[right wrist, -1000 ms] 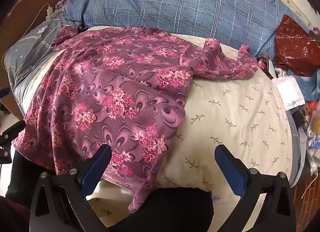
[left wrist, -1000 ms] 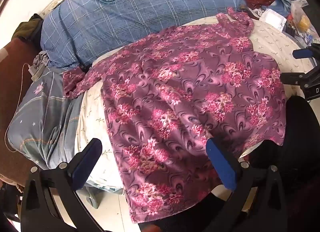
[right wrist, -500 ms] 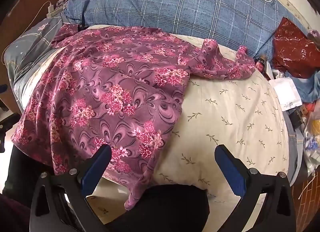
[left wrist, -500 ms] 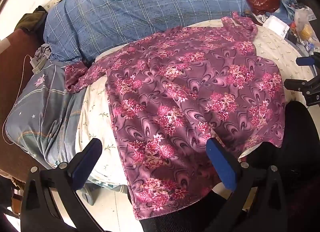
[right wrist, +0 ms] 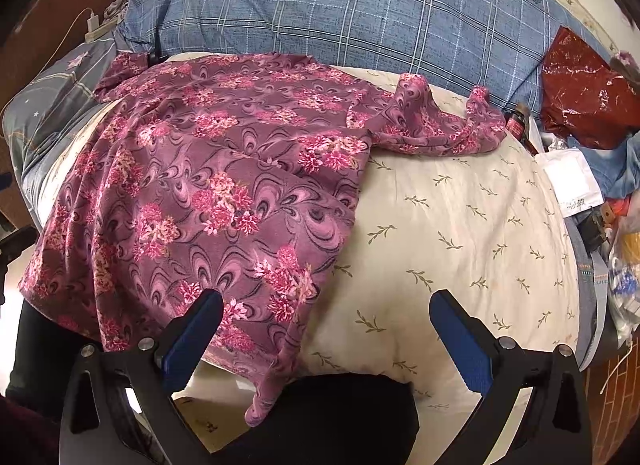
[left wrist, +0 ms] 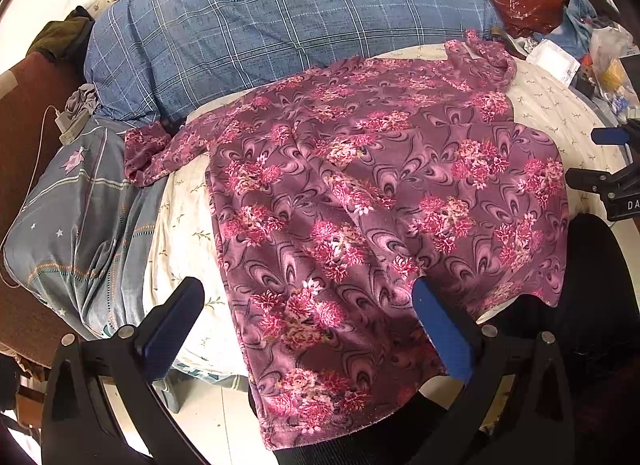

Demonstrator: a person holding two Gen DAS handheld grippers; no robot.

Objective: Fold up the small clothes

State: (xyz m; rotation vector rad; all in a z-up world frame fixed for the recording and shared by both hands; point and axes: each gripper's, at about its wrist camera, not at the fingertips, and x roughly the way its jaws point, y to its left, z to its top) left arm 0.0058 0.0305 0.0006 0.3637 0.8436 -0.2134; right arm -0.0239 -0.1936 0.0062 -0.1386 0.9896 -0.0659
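A purple long-sleeved garment with pink flowers (left wrist: 360, 201) lies spread flat on a cream leaf-print bedcover (right wrist: 460, 225). Its hem hangs over the near edge of the bed. One sleeve reaches out to the left (left wrist: 148, 153), the other lies crumpled at the far right (right wrist: 448, 129). My left gripper (left wrist: 308, 325) is open above the hanging hem, touching nothing. My right gripper (right wrist: 326, 329) is open too, over the garment's lower right corner and bare bedcover. The right gripper's fingers (left wrist: 608, 137) also show at the right edge of the left wrist view.
A blue plaid pillow (left wrist: 304, 13) lies along the back. A grey patterned pillow (left wrist: 76, 217) sits left, with a charger and cable (left wrist: 68, 121) beside it. A red foil bag (right wrist: 588, 101) and packets clutter (right wrist: 576, 181) the right. A person's dark trousers (right wrist: 332, 417) are at the near edge.
The left wrist view has drifted so the garment sits further right and lower in frame. The right wrist view has backed off slightly. Both grippers stay open; the garment lies unchanged.
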